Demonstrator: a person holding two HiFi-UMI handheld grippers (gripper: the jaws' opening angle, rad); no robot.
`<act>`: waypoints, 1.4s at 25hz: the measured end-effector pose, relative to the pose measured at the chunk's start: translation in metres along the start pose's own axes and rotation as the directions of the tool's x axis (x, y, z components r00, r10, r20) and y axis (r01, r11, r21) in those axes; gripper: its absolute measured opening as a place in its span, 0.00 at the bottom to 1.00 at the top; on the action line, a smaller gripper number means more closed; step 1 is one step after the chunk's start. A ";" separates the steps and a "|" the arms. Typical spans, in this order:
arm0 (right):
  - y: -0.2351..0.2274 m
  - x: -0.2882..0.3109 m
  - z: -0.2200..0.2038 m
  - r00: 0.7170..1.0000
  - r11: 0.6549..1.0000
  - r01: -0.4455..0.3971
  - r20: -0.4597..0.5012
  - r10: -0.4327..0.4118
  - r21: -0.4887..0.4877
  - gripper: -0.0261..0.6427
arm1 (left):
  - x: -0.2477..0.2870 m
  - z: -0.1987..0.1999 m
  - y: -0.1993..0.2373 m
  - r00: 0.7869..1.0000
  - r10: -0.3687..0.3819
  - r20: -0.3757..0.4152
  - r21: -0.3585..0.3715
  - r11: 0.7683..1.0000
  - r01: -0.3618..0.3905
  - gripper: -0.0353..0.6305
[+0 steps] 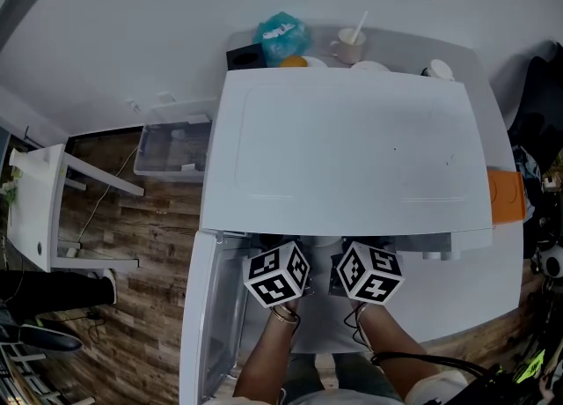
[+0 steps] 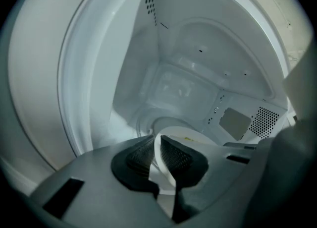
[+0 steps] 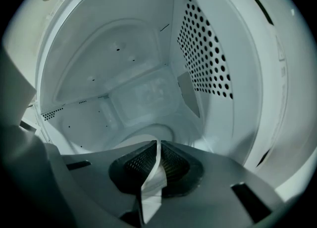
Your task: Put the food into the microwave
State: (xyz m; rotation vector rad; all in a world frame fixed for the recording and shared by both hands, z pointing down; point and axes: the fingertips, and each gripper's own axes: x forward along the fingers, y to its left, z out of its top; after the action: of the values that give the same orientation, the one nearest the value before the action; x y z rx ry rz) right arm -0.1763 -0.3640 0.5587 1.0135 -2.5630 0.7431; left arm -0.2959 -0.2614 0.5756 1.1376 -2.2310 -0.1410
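Inside the microwave: both grippers are reaching into the white microwave (image 1: pixel 352 157), and the plate (image 2: pixel 185 135) is in the cavity with them, held just above its floor.
Left gripper: the left gripper (image 2: pixel 157 155) is clamped on the plate's near rim, and the thin white edge sits pinched between the dark ribbed pads.
Right gripper: the right gripper (image 3: pixel 158 160) is clenched on the rim as well, the white edge running up between its jaws.
Food: a pale yellow bit shows on the plate in the left gripper view, but it is too small to name.
Cavity: it has white walls, with a panel of round holes (image 3: pixel 205 53) on the right side.
Door: the door (image 1: pixel 201 324) is swung open at the left.
Marker cubes: both cubes (image 1: pixel 277 273) (image 1: pixel 369 273) sit side by side at the microwave's mouth, under the front edge of its top.
Tabletop: the pale grey tabletop (image 1: pixel 471 298) carries the microwave. Behind it are a teal bag (image 1: pixel 281 36) and a cup (image 1: pixel 349 44), and an orange block (image 1: pixel 506 196) lies at its right side.
Room: there is a white wall (image 1: pixel 132 25) and a wood-plank floor (image 1: pixel 132 245). A clear plastic bin (image 1: pixel 171 148) stands on the floor beside the tabletop, with a white stand (image 1: pixel 40 209) further left.
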 end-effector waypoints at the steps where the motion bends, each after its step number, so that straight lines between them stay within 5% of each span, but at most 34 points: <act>1: 0.000 0.000 0.000 1.000 1.000 0.001 0.003 -0.001 -0.001 0.08 | 0.000 0.000 0.001 1.000 0.008 0.002 -0.001 1.000 -0.008 0.11; 19: 0.008 -0.032 -0.005 0.997 0.994 -0.077 -0.022 0.075 -0.081 0.07 | -0.041 -0.003 -0.014 0.999 0.026 0.037 0.050 0.998 -0.028 0.11; 35: 0.025 -0.117 0.001 0.984 0.974 -0.177 -0.057 0.170 -0.142 0.07 | -0.120 -0.026 -0.066 0.995 -0.096 -0.023 0.157 0.983 0.099 0.06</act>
State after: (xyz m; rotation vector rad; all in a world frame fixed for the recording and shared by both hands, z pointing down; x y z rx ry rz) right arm -0.1105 -0.2845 0.4975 0.7268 -2.6469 0.6005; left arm -0.1830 -0.2067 0.5152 1.3289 -2.2054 0.0047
